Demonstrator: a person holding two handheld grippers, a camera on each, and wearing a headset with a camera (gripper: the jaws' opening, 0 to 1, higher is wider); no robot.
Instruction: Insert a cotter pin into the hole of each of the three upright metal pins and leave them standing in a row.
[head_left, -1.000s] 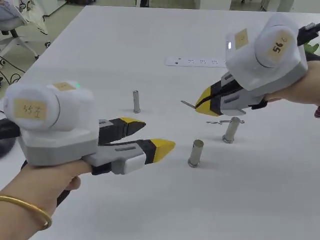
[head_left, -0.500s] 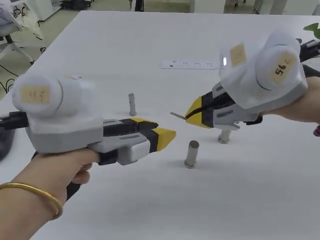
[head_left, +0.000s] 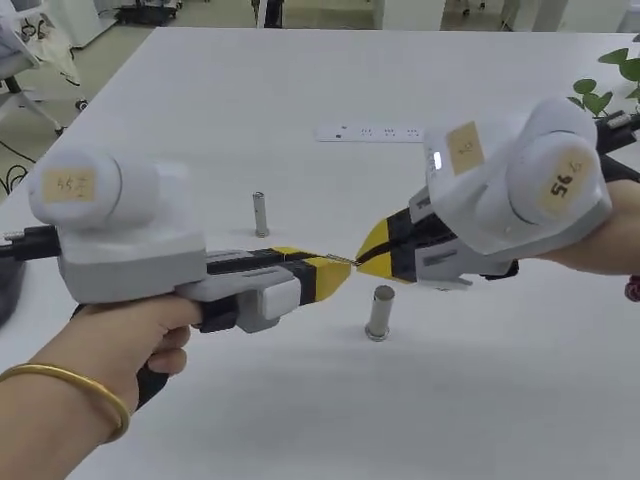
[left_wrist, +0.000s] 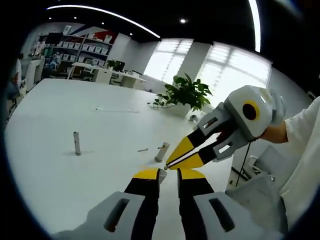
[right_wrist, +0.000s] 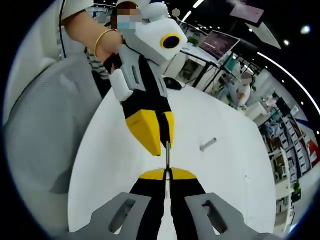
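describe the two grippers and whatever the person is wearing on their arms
Both match: the left gripper and right gripper have white-grey bodies with a rounded housing, black jaws tipped yellow, and tan handwritten labels. A black cable trails from the left one. A gold bangle circles the left wrist; a white sleeve covers the right arm.

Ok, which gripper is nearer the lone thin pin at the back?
Left. The left gripper passes just in front of the thin pin; the right gripper sits farther to its right.
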